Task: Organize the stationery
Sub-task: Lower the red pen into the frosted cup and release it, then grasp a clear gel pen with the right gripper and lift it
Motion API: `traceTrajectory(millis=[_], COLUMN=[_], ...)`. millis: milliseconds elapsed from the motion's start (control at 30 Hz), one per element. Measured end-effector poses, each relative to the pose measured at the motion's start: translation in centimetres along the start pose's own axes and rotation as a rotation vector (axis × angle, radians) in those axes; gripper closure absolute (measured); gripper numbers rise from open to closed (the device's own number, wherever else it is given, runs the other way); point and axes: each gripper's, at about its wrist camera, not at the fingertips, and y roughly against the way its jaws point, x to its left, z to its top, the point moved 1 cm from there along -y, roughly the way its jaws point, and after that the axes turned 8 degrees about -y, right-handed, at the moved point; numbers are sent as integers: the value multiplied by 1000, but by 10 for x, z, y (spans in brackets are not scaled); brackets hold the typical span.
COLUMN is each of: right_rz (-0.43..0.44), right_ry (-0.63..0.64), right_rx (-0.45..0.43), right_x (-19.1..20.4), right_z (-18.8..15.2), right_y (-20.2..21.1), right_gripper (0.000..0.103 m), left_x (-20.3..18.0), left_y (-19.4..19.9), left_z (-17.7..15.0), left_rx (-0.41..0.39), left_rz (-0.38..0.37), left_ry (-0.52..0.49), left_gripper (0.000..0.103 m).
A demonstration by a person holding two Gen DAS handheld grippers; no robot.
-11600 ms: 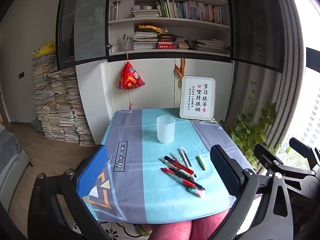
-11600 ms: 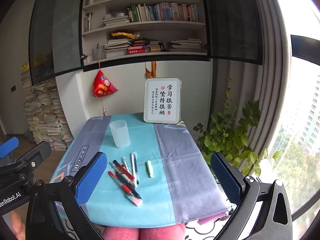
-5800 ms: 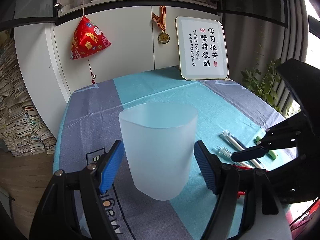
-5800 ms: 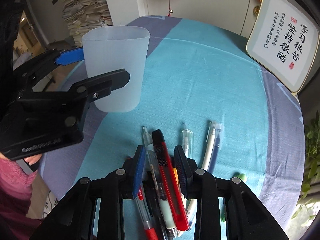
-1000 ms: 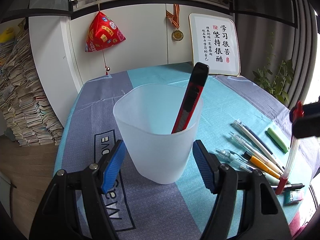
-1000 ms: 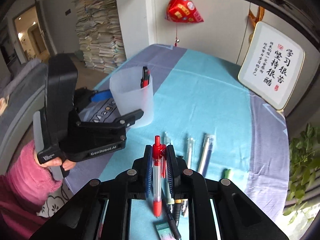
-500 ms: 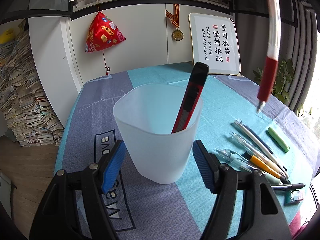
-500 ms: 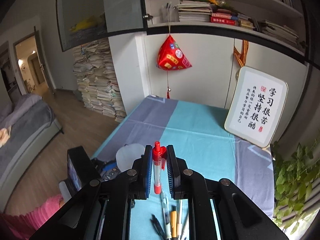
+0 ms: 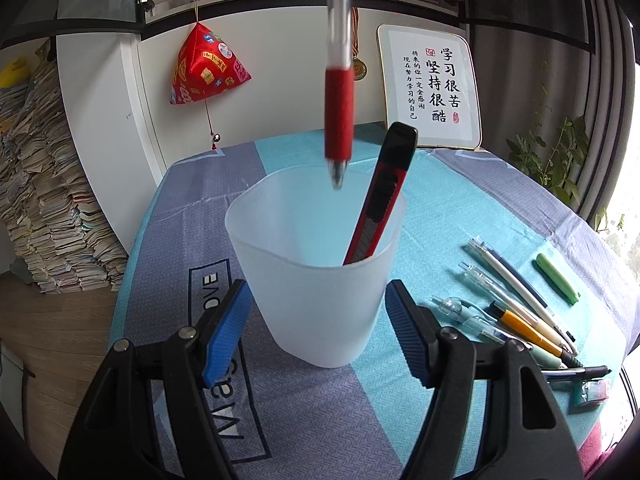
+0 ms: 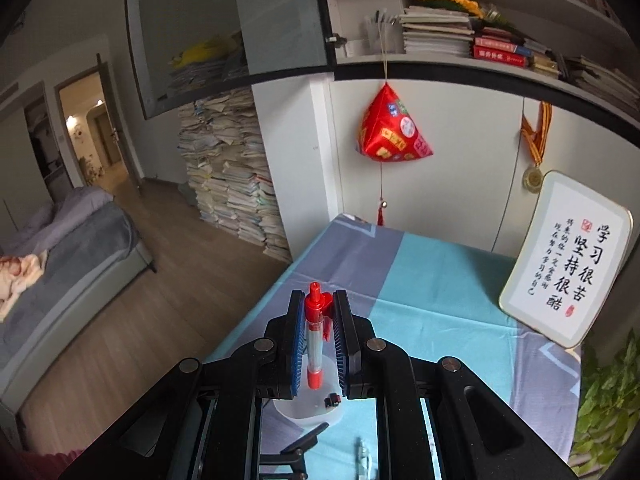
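Note:
My left gripper (image 9: 318, 332) is shut on a frosted plastic cup (image 9: 316, 280), its blue pads against the cup's sides. A red utility knife (image 9: 380, 204) leans inside the cup. My right gripper (image 10: 316, 312) is shut on a red pen (image 10: 314, 340) and holds it upright, tip down. In the left wrist view the red pen (image 9: 339, 120) hangs just above the cup's mouth. The cup (image 10: 308, 404) shows below my right fingers. Several pens (image 9: 516, 312) lie on the cloth right of the cup.
A green cap-like piece (image 9: 556, 278) and a small eraser (image 9: 592, 392) lie near the pens. A framed calligraphy sign (image 9: 434, 88) stands at the table's back right. A red pyramid ornament (image 9: 206, 66) hangs on the cabinet behind. Paper stacks (image 10: 236, 192) stand left of the table.
My right gripper has carried the red pen left, from beside the cup to straight above its mouth. The left gripper and cup have not moved.

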Motion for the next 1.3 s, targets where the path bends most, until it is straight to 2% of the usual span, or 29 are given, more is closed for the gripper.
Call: traceTrajectory(millis=[233, 600, 967, 1167, 1300], right_rz=[9, 13, -1, -8, -58], right_ry=[-40, -77, -99, -129, -106], right_rx=[108, 204, 204, 136, 169], right_x=[-13, -23, -28, -41, -55], right_z=[-20, -35, -36, -36, -55], right_y=[-44, -73, -70, -35, -23], right_gripper=[89, 89, 89, 88, 88], left_x=[-1, -1, -1, -2, -2], left_y=[-2, -2, -2, -2, -3], left_z=[0, 0, 0, 0, -1], left_rx=[5, 4, 5, 5, 5], left_rz=[-4, -3, -4, -5, -4], left_ry=[3, 3, 3, 6, 7], left_gripper=[35, 35, 35, 35, 35])
